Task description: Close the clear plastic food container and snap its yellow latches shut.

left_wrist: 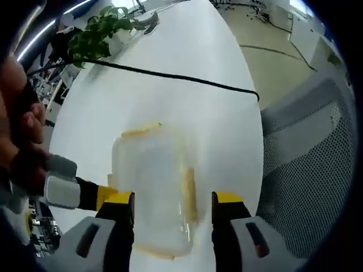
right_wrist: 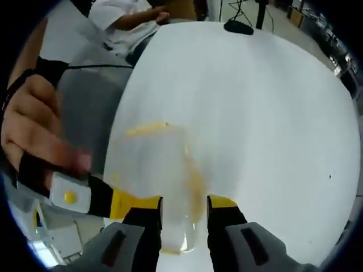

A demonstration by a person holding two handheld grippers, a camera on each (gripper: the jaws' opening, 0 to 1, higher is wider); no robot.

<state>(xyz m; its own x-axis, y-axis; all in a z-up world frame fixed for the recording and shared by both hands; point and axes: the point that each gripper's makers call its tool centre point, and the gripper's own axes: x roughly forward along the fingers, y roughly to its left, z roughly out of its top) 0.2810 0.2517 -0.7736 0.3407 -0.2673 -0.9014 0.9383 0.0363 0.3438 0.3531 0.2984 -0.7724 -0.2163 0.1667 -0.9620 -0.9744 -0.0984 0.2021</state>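
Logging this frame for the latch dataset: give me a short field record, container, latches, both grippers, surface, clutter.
container: clear plastic food container with lid on, lying on the table
latches: yellow latches blurred on its edges; snapped or not cannot be told
left gripper: left gripper open, jaws straddling the container's near end
right gripper: right gripper open, jaws either side of the container
other gripper in view: a yellow-and-black jaw enters each view from the left
surface: white table
clutter: black cable, green potted plant, grey mesh chair
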